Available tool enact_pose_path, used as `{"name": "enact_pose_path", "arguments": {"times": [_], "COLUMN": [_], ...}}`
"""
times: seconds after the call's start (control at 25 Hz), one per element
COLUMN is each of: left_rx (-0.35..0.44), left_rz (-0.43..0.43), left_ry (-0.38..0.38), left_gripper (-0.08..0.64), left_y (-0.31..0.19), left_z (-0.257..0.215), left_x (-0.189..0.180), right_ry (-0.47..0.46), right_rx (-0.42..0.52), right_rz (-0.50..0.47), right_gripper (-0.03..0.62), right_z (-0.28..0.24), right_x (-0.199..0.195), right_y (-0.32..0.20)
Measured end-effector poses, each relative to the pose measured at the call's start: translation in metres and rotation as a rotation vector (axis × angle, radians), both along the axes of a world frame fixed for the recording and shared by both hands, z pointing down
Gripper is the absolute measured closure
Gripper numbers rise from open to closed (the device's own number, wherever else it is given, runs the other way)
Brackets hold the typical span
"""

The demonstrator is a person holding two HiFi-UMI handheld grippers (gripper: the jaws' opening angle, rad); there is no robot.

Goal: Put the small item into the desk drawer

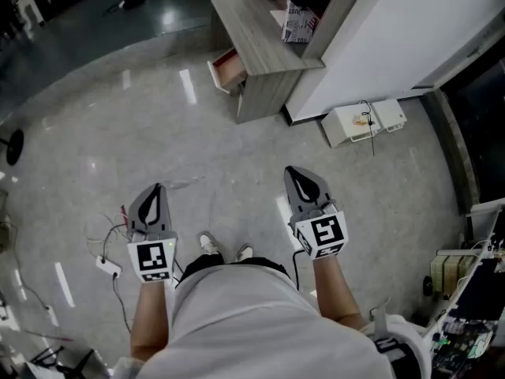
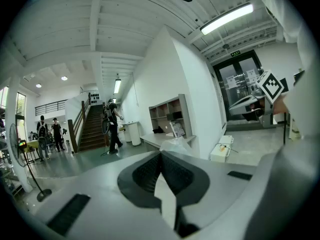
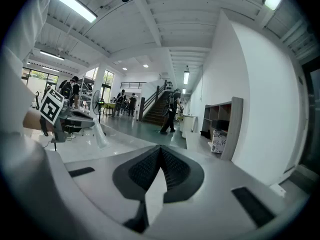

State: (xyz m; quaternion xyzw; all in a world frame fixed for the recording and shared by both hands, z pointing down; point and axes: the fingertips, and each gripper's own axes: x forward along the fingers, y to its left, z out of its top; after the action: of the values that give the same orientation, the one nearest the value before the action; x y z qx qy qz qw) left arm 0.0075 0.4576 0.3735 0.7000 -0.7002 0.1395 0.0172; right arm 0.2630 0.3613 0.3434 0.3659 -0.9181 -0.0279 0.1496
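I stand on a grey floor a few steps short of a wooden desk, whose small drawer is pulled open on its left side. A printed box sits on the desk against the shelf unit. My left gripper is shut on a small clear plastic bag, which hangs from its tip; a crumpled bit of it pokes up past the closed jaws. The right gripper is shut with nothing in it. Both point toward the desk, level with each other and well apart.
Two white boxes lie on the floor by the white wall. Loose cables trail at my left, with a fan base further out. Electronics stand at the right. People move near the stairs behind the desk.
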Motion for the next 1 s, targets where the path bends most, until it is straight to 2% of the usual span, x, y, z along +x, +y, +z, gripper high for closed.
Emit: {"name": "enact_pose_path", "arguments": {"times": [0.12,0.28,0.4,0.64,0.8,1.0], "left_rx": [-0.012,0.000,0.000,-0.003,-0.018,-0.044], "left_rz": [0.003,0.018,0.045,0.118,0.143,0.125], "left_ry": [0.002,0.028,0.060,0.087,0.097,0.099], "left_gripper": [0.541,0.541,0.541,0.541,0.541,0.541], "left_y": [-0.006,-0.016,-0.027,-0.050,-0.060,-0.089], "left_z": [0.005,0.008,0.013,0.022,0.026,0.040], "left_x": [-0.006,-0.017,-0.026,-0.037,-0.037,-0.050], "right_ry": [0.002,0.007,0.063,0.104,0.092,0.088], "right_rx": [-0.027,-0.073,-0.045,-0.036,-0.089,-0.087], "right_rz": [-0.030,-0.125,-0.107,-0.042,-0.017,-0.045], "right_gripper": [0.571,0.571,0.571,0.571,0.570,0.569], "right_z": [0.006,0.012,0.012,0.018,0.030,0.042], "right_x": [-0.010,-0.037,-0.051,-0.064,-0.062,-0.084], "right_y": [-0.003,0.004,0.001,-0.003,-0.009,-0.051]}}
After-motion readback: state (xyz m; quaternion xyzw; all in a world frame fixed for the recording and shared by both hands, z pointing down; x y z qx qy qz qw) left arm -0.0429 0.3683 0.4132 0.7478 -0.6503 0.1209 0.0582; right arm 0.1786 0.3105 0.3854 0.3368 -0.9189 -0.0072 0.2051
